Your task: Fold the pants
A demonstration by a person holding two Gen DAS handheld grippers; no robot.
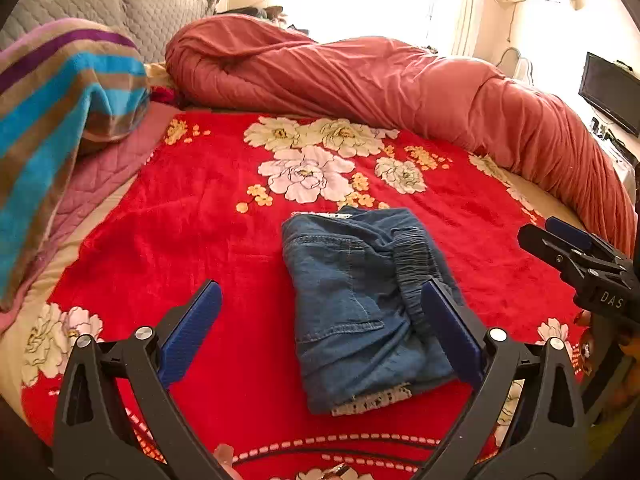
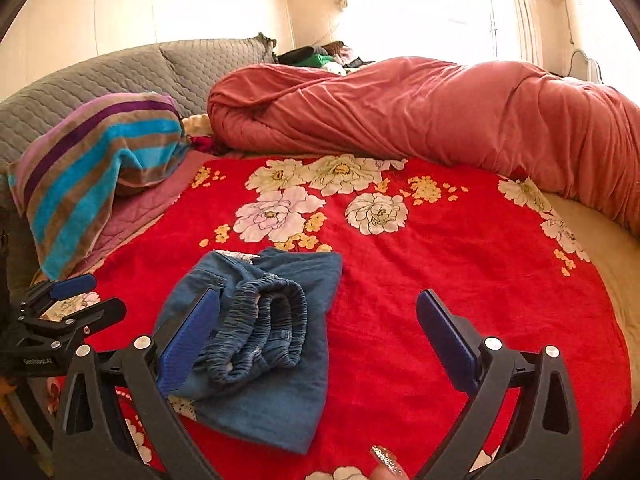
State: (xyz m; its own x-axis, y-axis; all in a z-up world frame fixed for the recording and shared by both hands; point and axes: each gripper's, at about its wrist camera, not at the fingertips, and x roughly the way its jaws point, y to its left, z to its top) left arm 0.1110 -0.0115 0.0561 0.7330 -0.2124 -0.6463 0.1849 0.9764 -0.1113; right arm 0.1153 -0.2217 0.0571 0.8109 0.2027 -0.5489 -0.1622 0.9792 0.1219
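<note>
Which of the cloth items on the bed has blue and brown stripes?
The striped towel draped at the far left. The folded blue denim pants, red floral blanket and rolled salmon-pink quilt have none.

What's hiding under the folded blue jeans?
The folded blue denim pants lie on the red flowered blanket. White lace trim peeks out beneath their near edge. Whatever else sits under the denim is covered, so it cannot be seen.
</note>
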